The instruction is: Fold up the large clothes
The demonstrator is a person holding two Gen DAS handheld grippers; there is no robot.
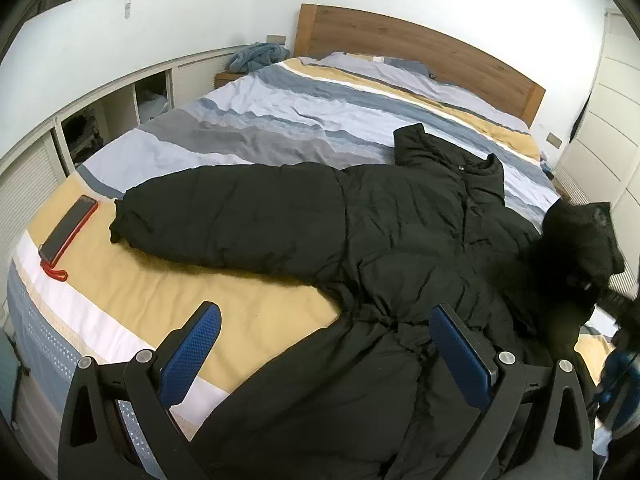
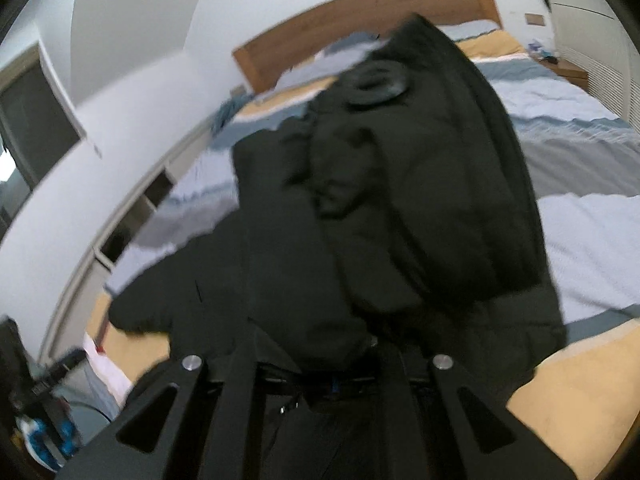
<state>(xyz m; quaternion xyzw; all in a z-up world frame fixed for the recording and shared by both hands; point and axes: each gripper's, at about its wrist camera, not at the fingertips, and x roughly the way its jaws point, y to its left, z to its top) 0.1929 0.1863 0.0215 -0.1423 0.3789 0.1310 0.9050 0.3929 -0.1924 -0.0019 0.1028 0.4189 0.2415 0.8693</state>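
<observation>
**Desk:** How do the two hand-held tools stand over the wooden-headboard bed [image 1: 120,300] with its striped blue, grey and mustard cover?

**Photographer:** The left gripper [image 1: 326,354] tilts downward over the foot of the bed, its blue textured pads [image 1: 192,354] spread wide with nothing pressed between them. One pad hovers above the mustard stripe, the other above the hem of the black quilted puffer coat [image 1: 360,232].

**Desk:** And the right gripper [image 2: 320,376]?

**Photographer:** It also angles down, jaws closed on the coat's sleeve [image 2: 420,184], which rises bunched and blurred in front of its lens. From the left wrist view that sleeve [image 1: 576,248] shows as a dark raised lump at the side of the bed.

**Desk:** Where does the coat lie, and which way does it run?

**Photographer:** It lies face up on the foot half of the bed. Its long axis runs from the hem at the foot edge toward the collar [image 1: 486,172], which points at the headboard [image 1: 420,46]. The other sleeve [image 1: 224,220] stretches flat across the bed, at right angles to the body.

**Desk:** Anything else on the bed?

**Photographer:** A dark smartphone in a red case [image 1: 68,232] lies on the mustard stripe, near the flat sleeve's cuff but apart from it. A crumpled blue cloth [image 1: 256,56] sits beside the headboard.
</observation>
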